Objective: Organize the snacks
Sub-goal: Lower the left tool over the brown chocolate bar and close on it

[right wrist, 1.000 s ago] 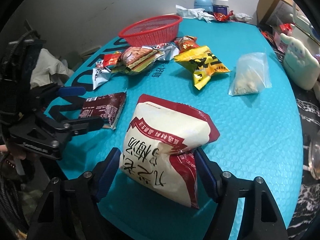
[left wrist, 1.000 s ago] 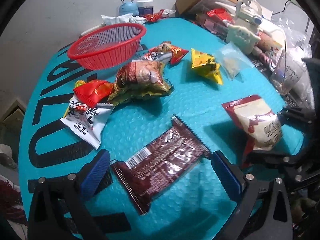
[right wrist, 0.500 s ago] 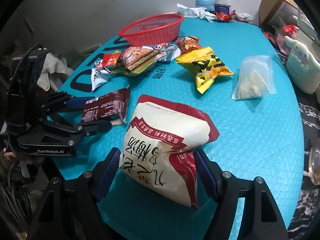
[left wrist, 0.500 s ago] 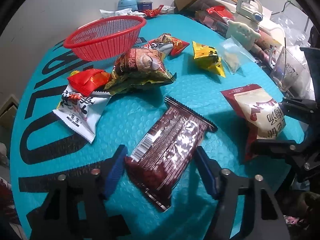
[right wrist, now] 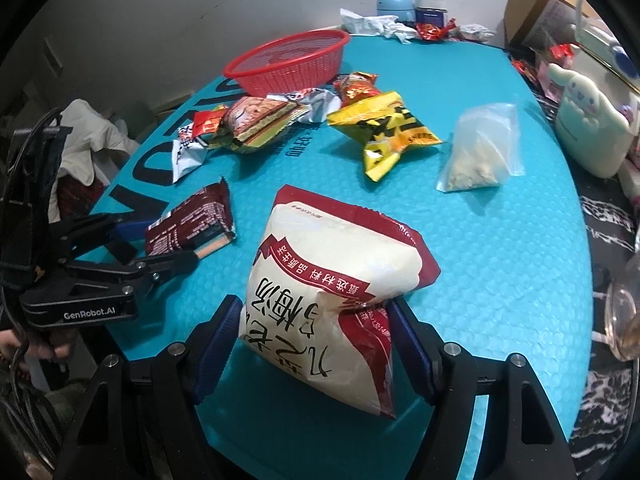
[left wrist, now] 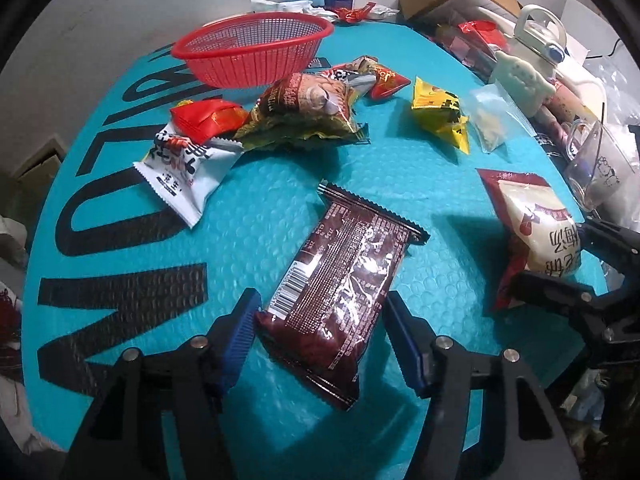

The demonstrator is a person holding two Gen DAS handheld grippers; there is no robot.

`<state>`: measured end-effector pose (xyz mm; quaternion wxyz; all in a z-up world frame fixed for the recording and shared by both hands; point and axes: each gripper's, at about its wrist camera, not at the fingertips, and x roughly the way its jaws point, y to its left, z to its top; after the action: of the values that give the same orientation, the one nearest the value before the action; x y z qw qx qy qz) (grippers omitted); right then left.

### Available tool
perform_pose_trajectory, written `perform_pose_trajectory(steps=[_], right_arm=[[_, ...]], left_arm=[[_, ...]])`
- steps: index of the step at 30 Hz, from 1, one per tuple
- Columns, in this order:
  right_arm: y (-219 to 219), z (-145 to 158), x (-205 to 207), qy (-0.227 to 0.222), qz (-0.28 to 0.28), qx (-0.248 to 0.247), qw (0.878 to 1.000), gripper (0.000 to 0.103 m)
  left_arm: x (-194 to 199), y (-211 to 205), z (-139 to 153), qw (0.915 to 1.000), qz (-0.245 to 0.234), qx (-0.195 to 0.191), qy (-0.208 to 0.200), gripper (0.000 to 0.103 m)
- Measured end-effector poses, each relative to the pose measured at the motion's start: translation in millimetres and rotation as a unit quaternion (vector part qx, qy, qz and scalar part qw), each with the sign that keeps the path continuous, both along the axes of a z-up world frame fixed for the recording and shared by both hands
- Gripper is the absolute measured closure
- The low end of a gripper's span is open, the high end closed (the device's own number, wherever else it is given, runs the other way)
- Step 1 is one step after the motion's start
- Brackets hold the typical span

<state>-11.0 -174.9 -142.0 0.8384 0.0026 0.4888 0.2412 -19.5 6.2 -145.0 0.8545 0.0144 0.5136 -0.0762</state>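
Closing the left claw (left wrist: pixel 320 332) on the brown wrapper (left wrist: pixel 340 292), blue pads flanking the near end of the pack and pinching its two long edges. Lying flat on the teal tabletop (left wrist: pixel 256 216), long axis running up and away from the claw toward the red basket (left wrist: pixel 252 50), crimped far end pointing roughly at the basket's near rim. Holding the white-and-red bag (right wrist: pixel 332 284) in the right claw (right wrist: pixel 316 344), jaws at a middling width, pads squeezing its lower end, bag tilting up off the tabletop. Sitting well apart from the basket in both cases, loose snack piles lying between. Judging the left claw slightly nearer the basket, since the basket sits toward that side. Likely calling for a lift, then a carry forward over the piles to the basket.
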Motion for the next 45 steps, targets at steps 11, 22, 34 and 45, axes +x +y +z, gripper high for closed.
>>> perform_pose_trajectory(steps=[11, 22, 34, 45], right_arm=[[-14, 5, 1, 0.004, -0.024, 0.013, 1.0, 0.021], [-4, 2, 12, -0.001, -0.038, -0.017, 0.999, 0.021], [9, -3, 12, -0.013, -0.024, -0.052, 0.998, 0.021], [11, -4, 11, -0.026, -0.023, -0.065, 0.997, 0.031]], left_arm=[[-9, -12, 3, 0.9995, -0.018, -0.026, 0.006, 0.041], [6, -18, -1, 0.9991, -0.036, -0.012, -0.018, 0.033], [21, -26, -7, 0.998, -0.05, 0.011, -0.037, 0.016], [22, -36, -5, 0.9954, -0.068, 0.009, -0.067, 0.052]])
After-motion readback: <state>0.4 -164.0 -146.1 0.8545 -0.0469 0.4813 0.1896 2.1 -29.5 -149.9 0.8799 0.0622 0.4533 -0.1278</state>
